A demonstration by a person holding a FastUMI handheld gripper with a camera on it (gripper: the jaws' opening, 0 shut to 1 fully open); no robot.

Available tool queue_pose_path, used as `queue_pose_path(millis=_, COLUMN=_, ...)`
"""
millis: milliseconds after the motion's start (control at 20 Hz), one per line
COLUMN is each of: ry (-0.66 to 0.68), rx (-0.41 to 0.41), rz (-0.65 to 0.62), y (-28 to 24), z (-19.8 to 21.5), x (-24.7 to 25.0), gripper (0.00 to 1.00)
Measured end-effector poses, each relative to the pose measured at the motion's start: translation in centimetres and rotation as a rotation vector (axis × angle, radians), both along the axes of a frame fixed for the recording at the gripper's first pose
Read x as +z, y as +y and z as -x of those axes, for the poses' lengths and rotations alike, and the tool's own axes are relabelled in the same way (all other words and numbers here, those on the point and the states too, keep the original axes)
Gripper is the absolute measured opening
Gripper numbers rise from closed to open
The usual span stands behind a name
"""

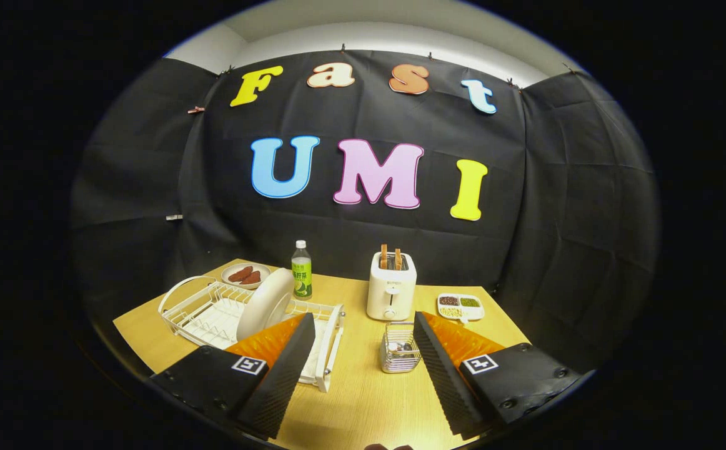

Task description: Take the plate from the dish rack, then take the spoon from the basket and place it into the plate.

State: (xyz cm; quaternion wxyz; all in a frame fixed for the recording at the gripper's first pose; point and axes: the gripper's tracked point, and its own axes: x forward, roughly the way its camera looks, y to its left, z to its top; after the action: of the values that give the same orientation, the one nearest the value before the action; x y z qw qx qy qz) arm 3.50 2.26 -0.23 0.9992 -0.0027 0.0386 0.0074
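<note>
I see a round cream ceramic plate in a white wire dish rack, a white plastic toaster, a green-labelled clear bottle, all on a pale wooden table.

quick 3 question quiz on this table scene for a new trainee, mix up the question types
1. True or false: the round white plate stands on edge in the white wire dish rack.
2. What stands just behind that rack? A) green-labelled plastic bottle B) kettle C) mug
3. Fill in: the gripper fingers are spread ____, holding nothing, with the small wire basket near one fingertip.

Key: 1 true; 2 A; 3 open. For orientation, the white toaster with two slices stands beyond the basket on the wooden table.
</note>
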Motion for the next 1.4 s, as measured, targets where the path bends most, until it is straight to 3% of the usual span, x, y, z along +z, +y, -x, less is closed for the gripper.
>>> queue_pose_path(millis=450, ry=0.104, rx=0.058, rz=-0.019, y=3.7, z=-7.2, x=2.5, gripper=0.98)
queue_pose_path(millis=600, ry=0.18, rx=0.124, rz=-0.073, y=7.1, z=-9.5, x=2.6, gripper=0.98)
queue_pose_path(millis=1000, ry=0.442, rx=0.217, rz=-0.054, y=14.0, z=-13.6, x=-3.2, gripper=0.98)
queue_pose_path(millis=1400, ry=0.581, rx=0.144, rz=-0.084, y=15.0, z=-17.6, x=-7.0, gripper=0.98)
